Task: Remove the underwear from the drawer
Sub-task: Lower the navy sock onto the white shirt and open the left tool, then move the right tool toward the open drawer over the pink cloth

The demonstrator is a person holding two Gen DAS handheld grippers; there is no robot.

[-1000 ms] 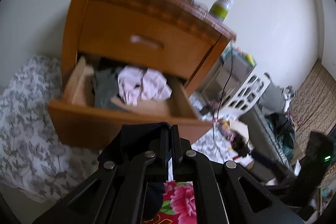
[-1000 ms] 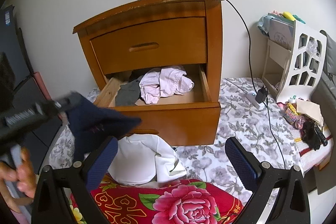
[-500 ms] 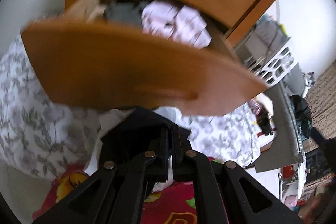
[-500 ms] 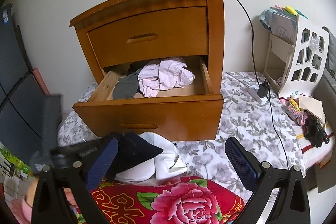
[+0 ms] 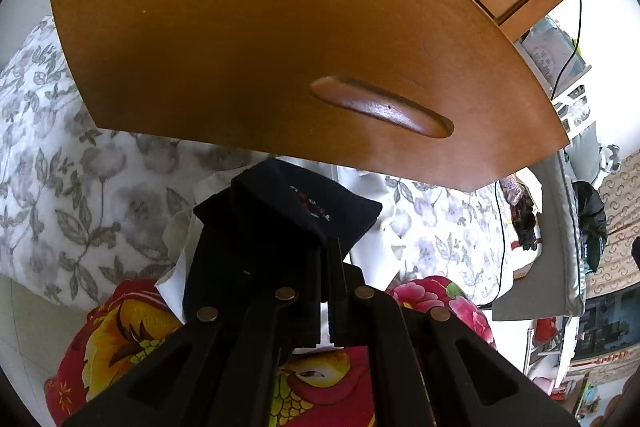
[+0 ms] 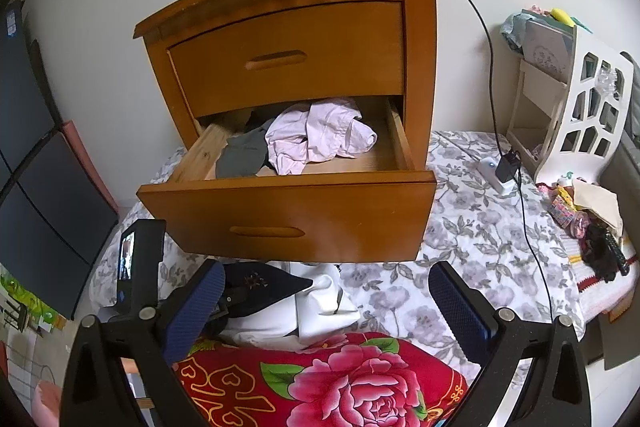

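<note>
Navy underwear (image 5: 304, 211) lowered (left gripper (image 5: 326, 267) clamped).

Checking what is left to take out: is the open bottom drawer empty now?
No, the bottom drawer holds a pink garment and a grey garment.

Left gripper (image 5: 326, 267) lowered navy underwear (image 5: 296, 211) onto white garment (image 6: 320, 307), apparently touching

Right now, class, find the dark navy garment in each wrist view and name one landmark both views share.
Left wrist: navy garment, lower centre, just below the drawer front, clamped in the left gripper.
Right wrist: navy garment, lower left, lying on white clothes.
Shared landmark: the drawer front's oval handle.
</note>
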